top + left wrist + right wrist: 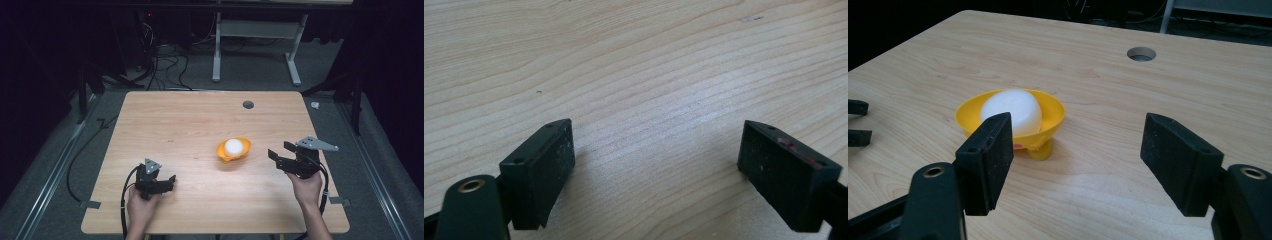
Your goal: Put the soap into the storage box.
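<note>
A yellow bowl [233, 150] sits on the wooden table [165, 125], right of its middle, with a white rounded object [233, 146] lying inside it. In the right gripper view the bowl [1053, 112] stands on a small yellow foot, and the white object [1013, 110] fills most of it. The right gripper [280, 152] is held just right of the bowl, above the table, its fingers [1175, 155] spread wide with nothing between them; bare table lies between them and the bowl. The left gripper [170, 181] is left of the bowl and nearer the person, well apart from it, fingers [541, 165] also wide over bare wood. Beyond the bowl a round cable hole [248, 104] is set in the table. Behind the table, cables [165, 65] lie on the floor beside a white desk frame [255, 45].
</note>
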A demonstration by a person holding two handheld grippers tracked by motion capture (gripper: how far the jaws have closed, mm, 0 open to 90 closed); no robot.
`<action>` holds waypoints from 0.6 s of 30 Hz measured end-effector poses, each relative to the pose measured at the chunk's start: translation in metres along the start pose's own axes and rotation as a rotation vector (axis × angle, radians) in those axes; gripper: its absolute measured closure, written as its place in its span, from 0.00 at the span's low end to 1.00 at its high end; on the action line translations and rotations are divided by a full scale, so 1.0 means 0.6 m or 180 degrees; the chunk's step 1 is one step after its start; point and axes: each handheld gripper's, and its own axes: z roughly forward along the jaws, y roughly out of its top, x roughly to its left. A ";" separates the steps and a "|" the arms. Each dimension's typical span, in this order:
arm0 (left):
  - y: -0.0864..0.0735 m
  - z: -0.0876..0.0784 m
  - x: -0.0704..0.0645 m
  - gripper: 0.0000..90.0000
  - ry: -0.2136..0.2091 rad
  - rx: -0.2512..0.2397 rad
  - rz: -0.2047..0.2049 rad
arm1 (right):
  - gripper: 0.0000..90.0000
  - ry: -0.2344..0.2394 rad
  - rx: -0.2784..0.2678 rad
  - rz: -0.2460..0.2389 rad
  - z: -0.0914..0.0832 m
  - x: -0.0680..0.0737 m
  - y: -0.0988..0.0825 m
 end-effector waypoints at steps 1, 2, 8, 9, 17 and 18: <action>0.000 0.000 0.000 0.17 -0.0001 0.0000 -0.0002 | 0.33 -0.0003 0.0001 0.0007 -0.001 0.000 -0.002; 0.000 0.000 0.000 0.17 -0.0001 0.0000 -0.0003 | 0.33 0.0002 -0.0004 0.0018 -0.003 -0.001 -0.003; 0.000 0.000 0.000 0.17 0.0001 -0.0001 -0.0001 | 0.33 -0.0002 -0.0014 0.0030 -0.008 -0.004 -0.012; 0.000 0.000 0.000 0.17 0.0000 0.0000 0.0000 | 0.33 -0.0005 -0.0016 0.0032 -0.009 -0.004 -0.014; 0.000 0.000 0.000 0.17 0.0001 -0.0001 -0.0003 | 0.33 -0.0028 -0.0038 0.0067 -0.018 -0.008 -0.025; 0.000 0.000 0.000 0.17 0.0001 -0.0001 -0.0001 | 0.33 -0.0025 -0.0035 0.0074 -0.018 -0.008 -0.027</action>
